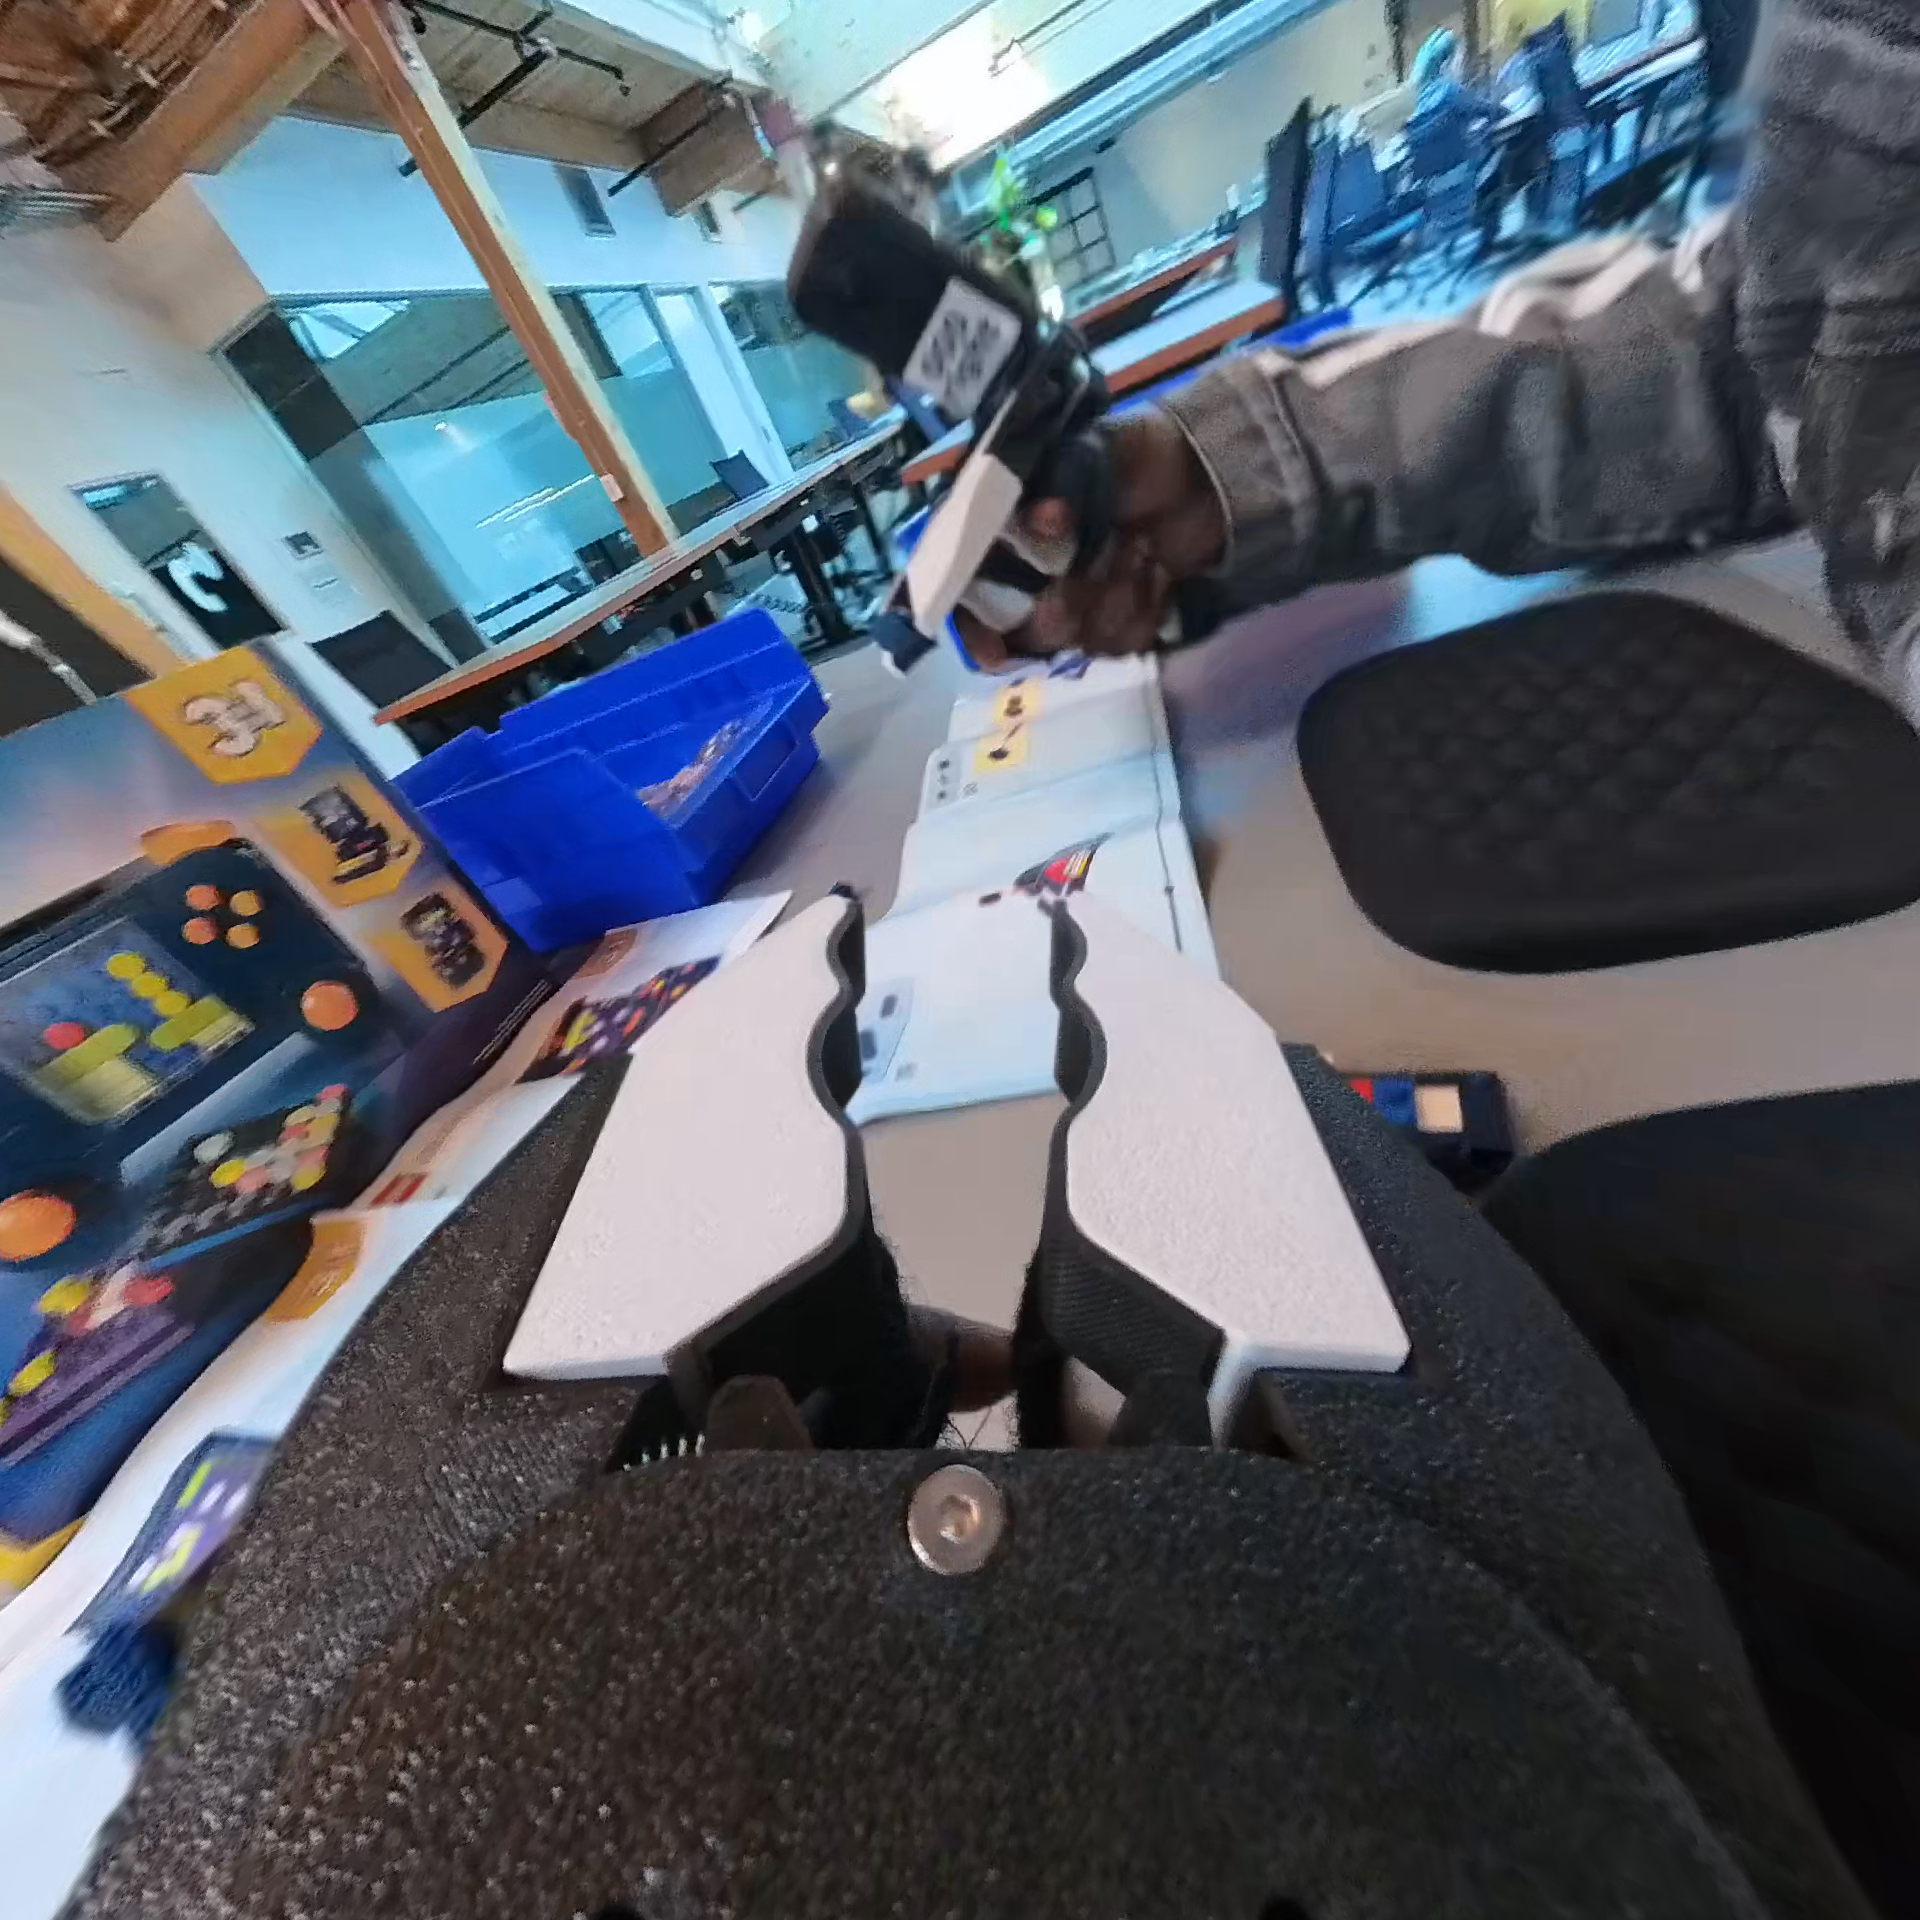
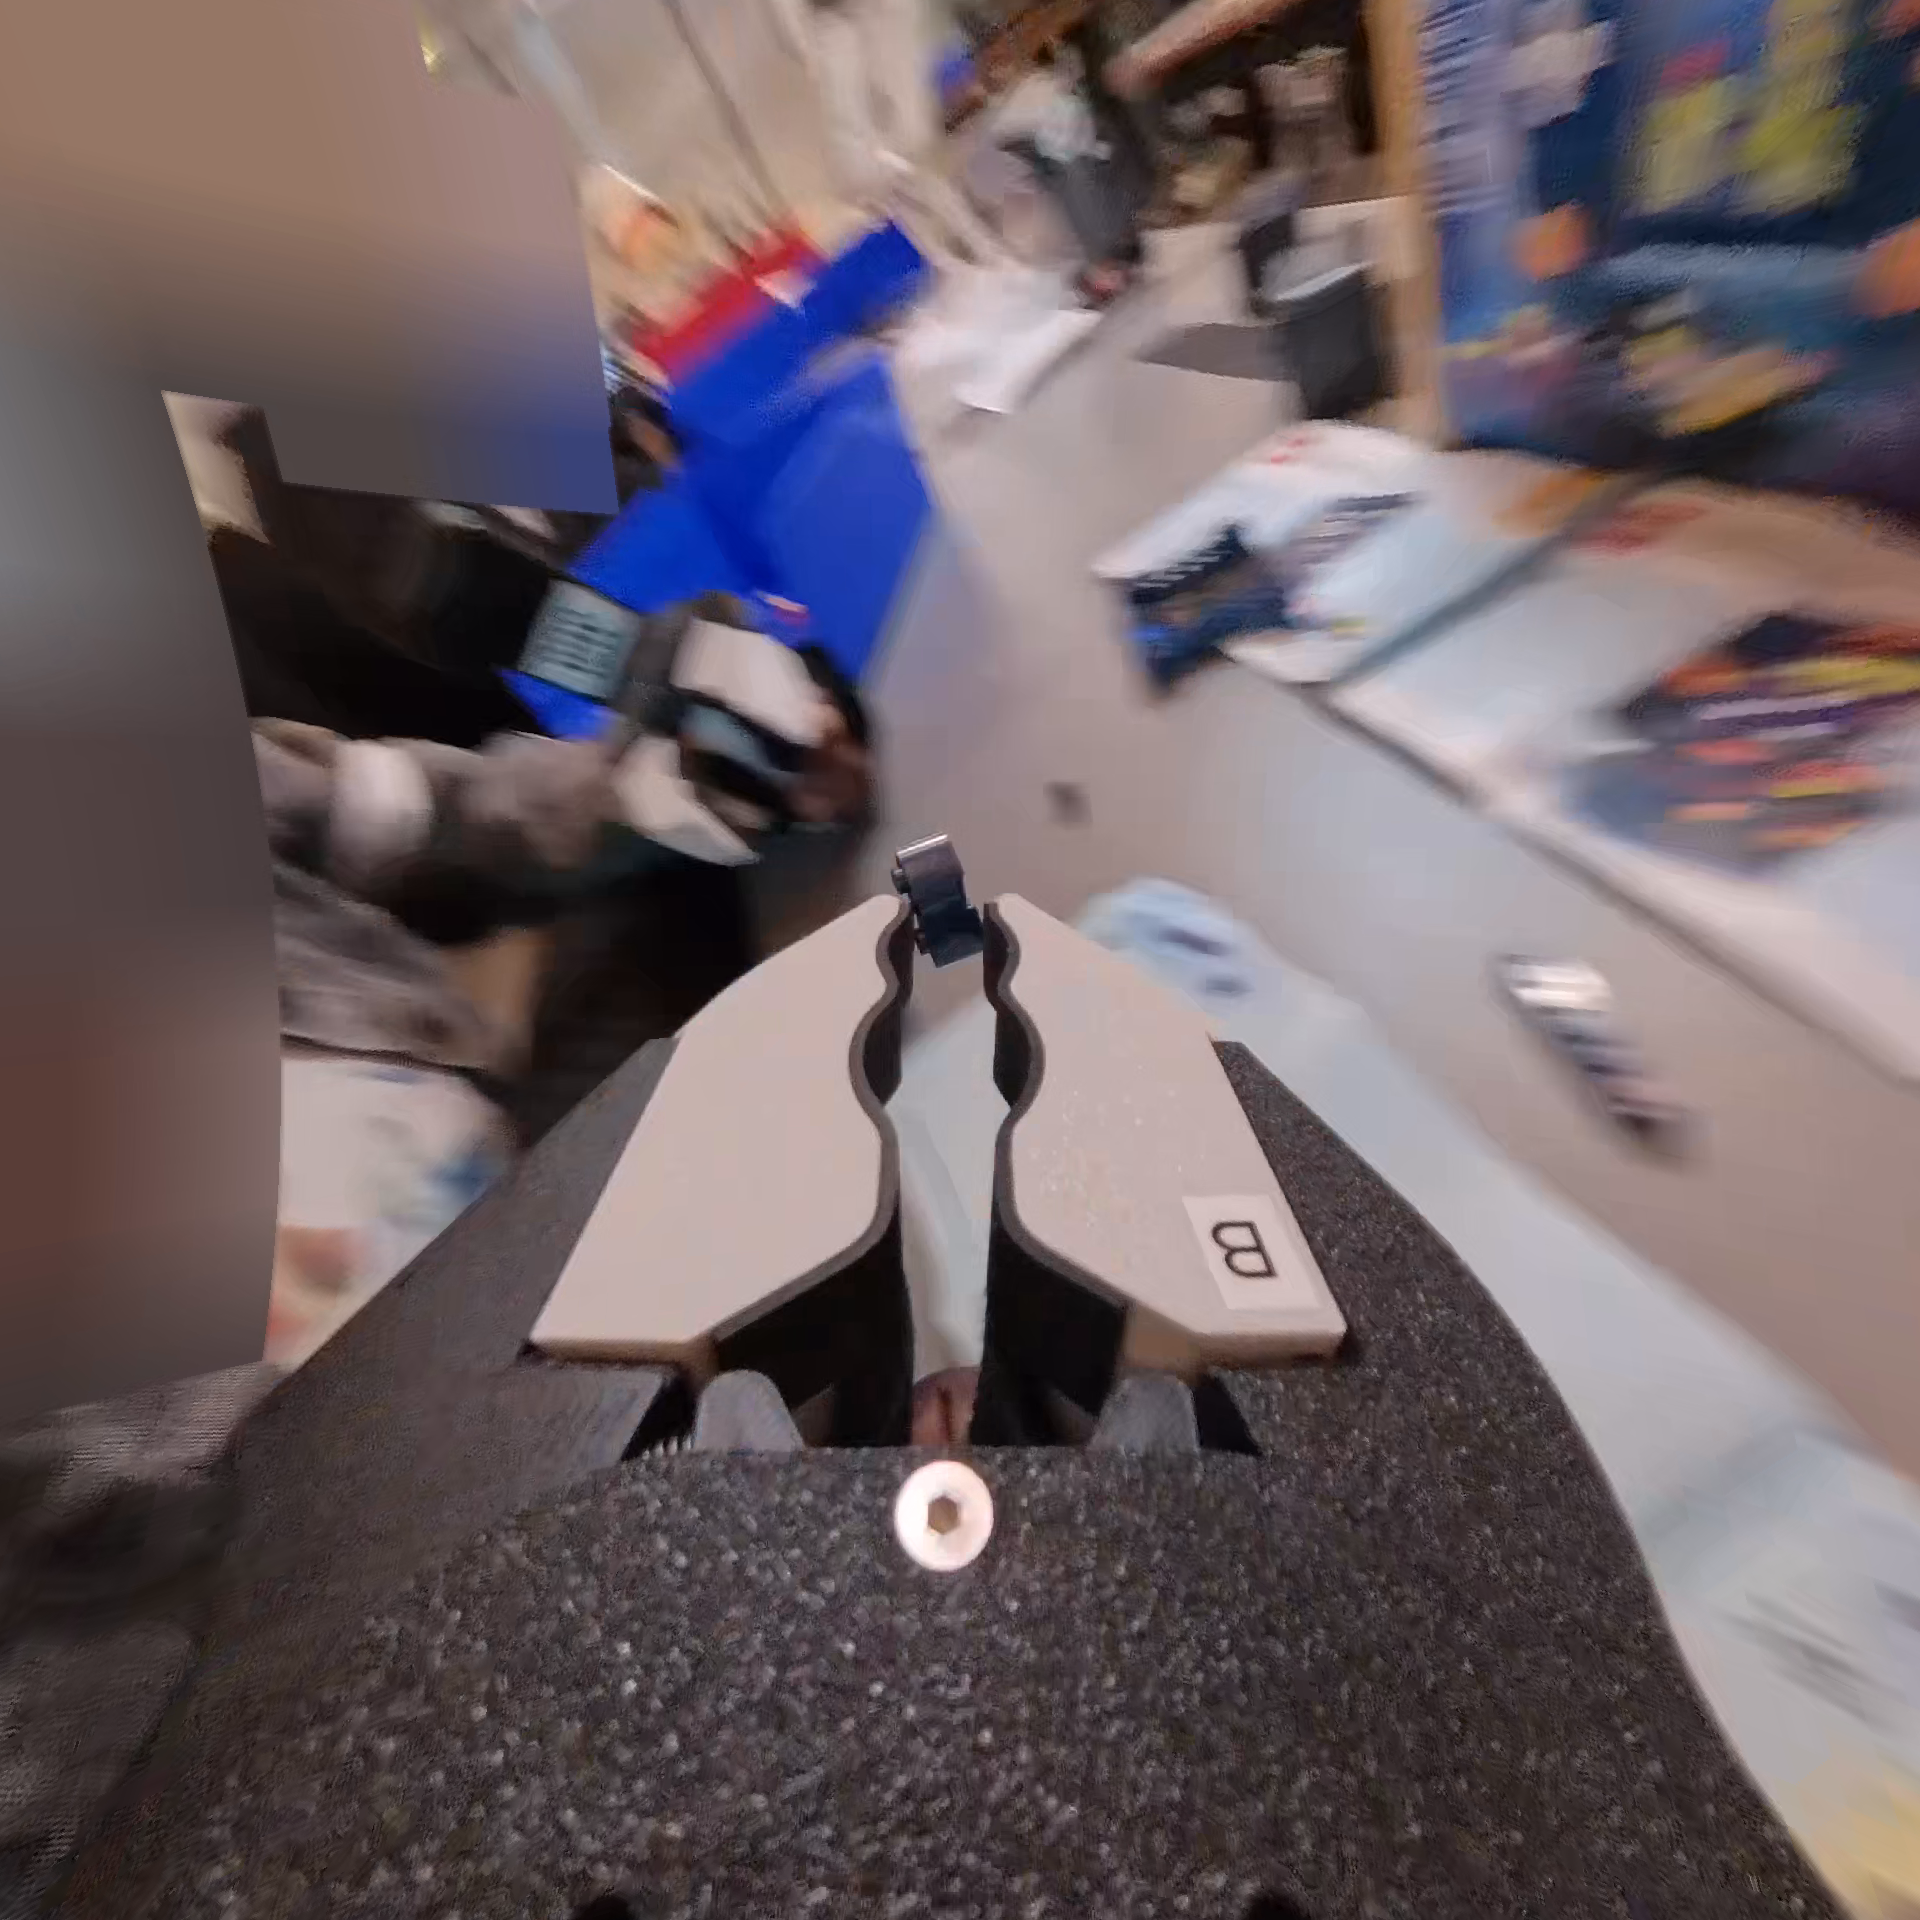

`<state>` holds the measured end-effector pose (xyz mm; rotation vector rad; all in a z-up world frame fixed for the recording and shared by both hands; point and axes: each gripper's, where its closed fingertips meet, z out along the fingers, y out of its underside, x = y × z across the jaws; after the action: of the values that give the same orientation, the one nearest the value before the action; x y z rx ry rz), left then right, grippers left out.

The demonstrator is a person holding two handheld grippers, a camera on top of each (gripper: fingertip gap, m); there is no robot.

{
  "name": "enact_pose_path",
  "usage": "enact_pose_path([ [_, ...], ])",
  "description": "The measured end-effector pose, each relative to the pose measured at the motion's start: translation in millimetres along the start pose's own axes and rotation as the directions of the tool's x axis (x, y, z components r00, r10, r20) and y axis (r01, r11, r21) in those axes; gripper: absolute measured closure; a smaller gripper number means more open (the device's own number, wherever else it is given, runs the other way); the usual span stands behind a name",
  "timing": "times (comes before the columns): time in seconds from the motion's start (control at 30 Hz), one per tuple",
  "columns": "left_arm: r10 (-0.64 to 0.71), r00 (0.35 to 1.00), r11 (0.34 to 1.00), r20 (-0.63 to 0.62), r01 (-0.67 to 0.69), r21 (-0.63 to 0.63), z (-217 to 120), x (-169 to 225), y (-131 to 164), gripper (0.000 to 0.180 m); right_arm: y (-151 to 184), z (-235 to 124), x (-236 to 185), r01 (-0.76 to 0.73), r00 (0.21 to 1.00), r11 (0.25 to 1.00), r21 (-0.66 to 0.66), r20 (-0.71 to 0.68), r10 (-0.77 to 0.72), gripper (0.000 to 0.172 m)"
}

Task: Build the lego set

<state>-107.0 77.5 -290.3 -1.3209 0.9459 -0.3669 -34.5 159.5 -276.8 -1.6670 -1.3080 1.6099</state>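
The right gripper pinches a small dark piece at the very tips, both pads pressed on it, most of the piece sticking out past the fingers. It's a shallow hold, so my read: keep the squeeze steady, move slow, no twisting, or the piece could pivot out. The left gripper is open w/ nothing between its fingers; it sits low over an open white booklet, and whether it touches the page I can't tell. Seen from the left cam, the right gripper is further off, held in a hand in a grey sleeve, tips down near the booklet's far end. Surface is a pale grey table. On it: a blue bin w/ small parts inside, left of the booklet; a big toy box w/ bright pics at far left; loose leaflets beside the bin; a small red, white and blue brick build just right of the left gripper. A black mesh chair seat sits at the table's right edge. Room: an open workspace w/ long tables, glass partitions, wood beams and chairs at the back. The right cam is badly motion-blurred, so bg detail there is unclear.
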Motion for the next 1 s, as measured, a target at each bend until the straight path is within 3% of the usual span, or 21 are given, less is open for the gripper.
enact_pose_path([
  [0.13,0.035,0.994,0.997,-0.1,-0.028,0.067,25,9,-17,0.144,21,41,-42,-0.242,0.95,0.969,0.05,0.214,0.227,0.16],
  [0.23,0.066,0.988,0.995,-0.139,-0.055,0.082,34,16,-20,0.14,19,45,-59,-0.299,0.912,0.954,0.039,0.306,0.273,0.16],
  [0.43,0.141,0.984,0.983,-0.112,-0.126,0.13,32,25,-19,0.139,38,51,-65,-0.174,0.952,0.985,-0.021,0.252,0.174,0.16],
  [0.63,0.099,0.983,0.984,-0.152,-0.074,0.161,28,28,-16,0.137,52,60,-59,0.025,0.999,0.999,-0.039,0.044,-0.024,0.16],
  [0.83,0.128,0.98,0.983,-0.153,-0.105,0.15,30,31,-14,0.135,47,59,-48,-0.093,0.995,0.996,0.007,0.034,0.093,0.16],
  [1.0,0.175,0.971,0.979,-0.16,-0.155,0.129,32,36,-10,0.135,44,60,-54,-0.107,0.993,0.994,0.034,0.06,0.105,0.16],
])
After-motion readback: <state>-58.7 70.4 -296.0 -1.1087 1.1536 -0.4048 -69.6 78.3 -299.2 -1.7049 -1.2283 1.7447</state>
